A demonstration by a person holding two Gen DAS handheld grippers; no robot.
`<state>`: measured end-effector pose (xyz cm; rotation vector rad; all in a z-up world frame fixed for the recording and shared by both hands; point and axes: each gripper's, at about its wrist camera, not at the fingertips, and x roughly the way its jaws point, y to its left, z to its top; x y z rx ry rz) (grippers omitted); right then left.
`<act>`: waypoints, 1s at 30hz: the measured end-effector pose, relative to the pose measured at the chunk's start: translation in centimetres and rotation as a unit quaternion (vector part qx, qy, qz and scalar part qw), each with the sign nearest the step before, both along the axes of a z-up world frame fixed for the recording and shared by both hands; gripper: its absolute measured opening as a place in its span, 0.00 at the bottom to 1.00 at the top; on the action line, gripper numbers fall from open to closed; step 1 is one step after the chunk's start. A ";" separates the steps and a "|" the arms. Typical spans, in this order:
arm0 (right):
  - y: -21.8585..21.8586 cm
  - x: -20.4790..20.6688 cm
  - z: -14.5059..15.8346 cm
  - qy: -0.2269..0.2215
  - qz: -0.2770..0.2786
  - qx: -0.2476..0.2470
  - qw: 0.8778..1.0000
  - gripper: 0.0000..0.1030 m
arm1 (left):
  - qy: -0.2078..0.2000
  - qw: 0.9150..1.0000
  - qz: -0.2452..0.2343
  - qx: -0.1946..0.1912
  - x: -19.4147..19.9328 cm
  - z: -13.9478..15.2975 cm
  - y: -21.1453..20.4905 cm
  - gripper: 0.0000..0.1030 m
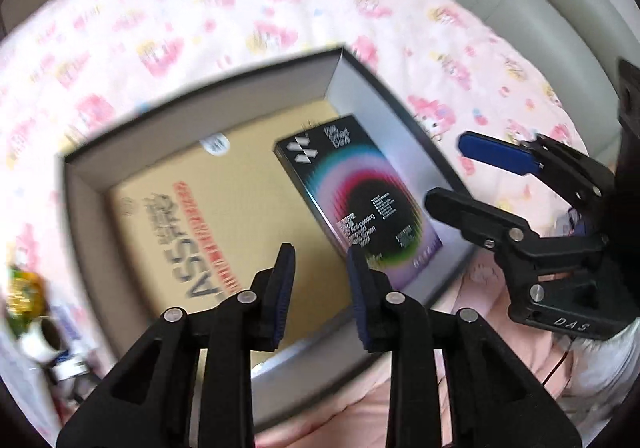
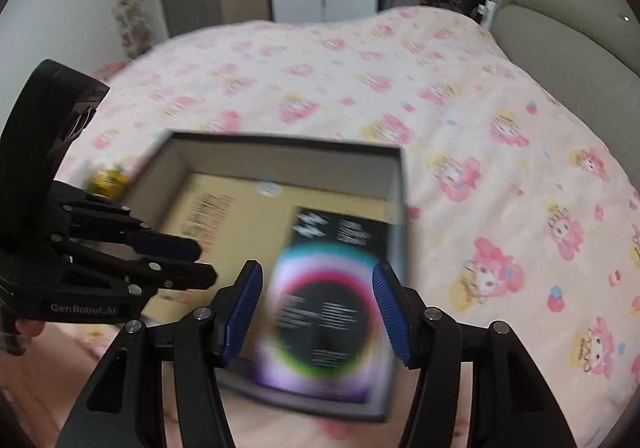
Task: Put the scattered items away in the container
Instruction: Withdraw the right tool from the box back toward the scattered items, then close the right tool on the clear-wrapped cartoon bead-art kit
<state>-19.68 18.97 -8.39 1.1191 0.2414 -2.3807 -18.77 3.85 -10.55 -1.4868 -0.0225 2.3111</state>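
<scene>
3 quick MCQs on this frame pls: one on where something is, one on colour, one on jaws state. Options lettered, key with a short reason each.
1. Where is the black package with the rainbow ring?
A. On the bedspread beside the box
B. Inside the open box, along one side wall
C. Clamped by the left gripper

2. What colour are the pads on the gripper fingers?
A. Blue
B. Red
C. White

3. How do the jaws of the right gripper stand?
A. Shut on the package
B. Open, holding nothing
C. Shut on the box wall

Key:
1 B: the left wrist view shows it lying on the tan cardboard sheet within the open box, next to a side wall.
2 A: the ribbed pads are dark blue in both views.
3 B: both fingers are spread wide, with the package seen in the box beyond them; the left gripper is open too.
</scene>
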 end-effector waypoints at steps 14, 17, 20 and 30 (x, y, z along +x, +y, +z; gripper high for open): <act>-10.3 8.1 6.3 0.022 0.075 -0.069 0.995 0.52 | 0.147 0.982 0.095 -0.067 12.2 9.9 -9.4 0.50; -13.6 9.4 6.3 0.010 0.111 -0.072 0.991 0.52 | 0.151 0.977 0.135 -0.070 14.6 9.4 -12.6 0.59; -16.7 10.4 6.3 0.012 0.143 -0.069 0.987 0.52 | 0.147 0.970 0.181 -0.064 16.5 8.1 -15.9 0.59; -25.3 10.2 2.1 -0.005 0.208 -0.008 0.978 0.52 | 0.132 0.935 0.326 -0.039 22.3 3.4 -26.3 0.59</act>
